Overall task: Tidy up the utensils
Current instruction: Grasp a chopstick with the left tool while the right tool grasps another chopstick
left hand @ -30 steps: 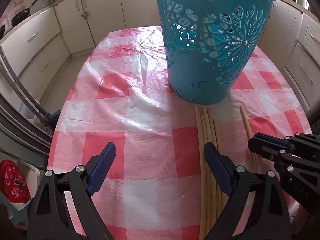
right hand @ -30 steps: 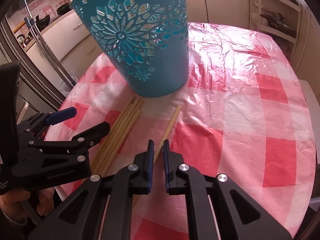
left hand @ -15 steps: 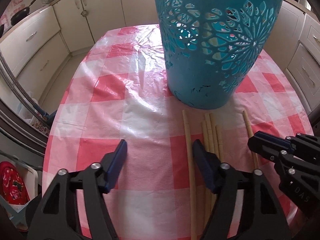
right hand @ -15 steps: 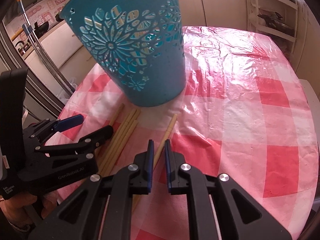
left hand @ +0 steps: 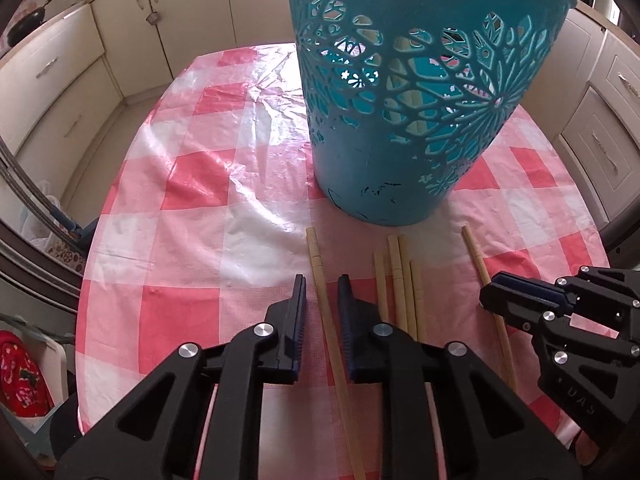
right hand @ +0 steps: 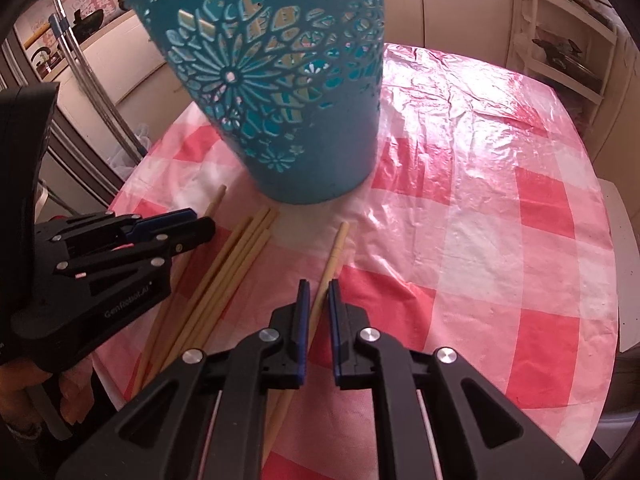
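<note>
A teal cut-out basket [left hand: 380,168] [right hand: 312,152] stands on the checked table, with sticks showing through its holes. In front of it lie wooden chopsticks. One single chopstick [left hand: 316,256] runs between the pads of my left gripper [left hand: 322,280], whose jaws are closing, with a thin gap still on each side. Several chopsticks [left hand: 396,272] [right hand: 248,240] lie bundled just right of it. My right gripper [right hand: 318,283] is shut on another lone chopstick [right hand: 336,248] that rests on the cloth. Each gripper also shows in the other's view: the right gripper [left hand: 486,298], the left gripper [right hand: 208,224].
A pink-and-white plastic cloth [left hand: 192,240] covers the oval table; its edge falls away close behind both grippers. Cream cabinets [left hand: 52,80] ring the room and a shelf unit [right hand: 560,60] stands at the right. A person's hand [right hand: 24,380] holds the left gripper's handle.
The left jaws have narrowed from wide apart to close around one chopstick, which now lies apart to the left of the bundle. The right gripper stays shut on its chopstick.
</note>
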Motion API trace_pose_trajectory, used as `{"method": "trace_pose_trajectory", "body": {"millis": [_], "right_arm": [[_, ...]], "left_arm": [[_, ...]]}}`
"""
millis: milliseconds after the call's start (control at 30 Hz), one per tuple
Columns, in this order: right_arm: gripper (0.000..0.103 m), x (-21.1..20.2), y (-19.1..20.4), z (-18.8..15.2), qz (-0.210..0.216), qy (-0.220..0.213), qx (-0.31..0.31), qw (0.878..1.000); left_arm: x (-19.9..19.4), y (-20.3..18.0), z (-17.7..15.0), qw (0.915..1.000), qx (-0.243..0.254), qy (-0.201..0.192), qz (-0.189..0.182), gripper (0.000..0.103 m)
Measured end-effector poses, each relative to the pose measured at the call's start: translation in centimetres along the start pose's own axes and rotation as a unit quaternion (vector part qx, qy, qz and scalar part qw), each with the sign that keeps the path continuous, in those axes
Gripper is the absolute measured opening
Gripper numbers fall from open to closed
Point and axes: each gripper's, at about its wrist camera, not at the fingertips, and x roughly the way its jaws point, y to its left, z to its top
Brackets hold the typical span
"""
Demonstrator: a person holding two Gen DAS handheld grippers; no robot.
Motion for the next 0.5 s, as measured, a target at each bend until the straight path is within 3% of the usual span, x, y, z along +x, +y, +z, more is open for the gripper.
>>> {"method": "trace_pose_trajectory", "body": {"millis": [200,300,500], "right_arm": [[0.009,0.1,-0.6,0.2,-0.002,-0.006,0.017,1.000],[0.009,0.1,-0.5,0.0,-0.001,-0.016,0.017,1.000],[0.005,-0.2,-1.0,-0.8,0.003,-0.040,0.027,0.999]], "left_arm": [[0.0,-0.3,-0.3,1.0000,0.008,-0.003,0.004,0.018],[-0.2,-0.3,-0.4,0.9999,0.010,-0.009,-0.005,0.006],[-2.4,-0.2,-1.0,0.9991,0.012,-0.040,-0.011,0.005]]}}
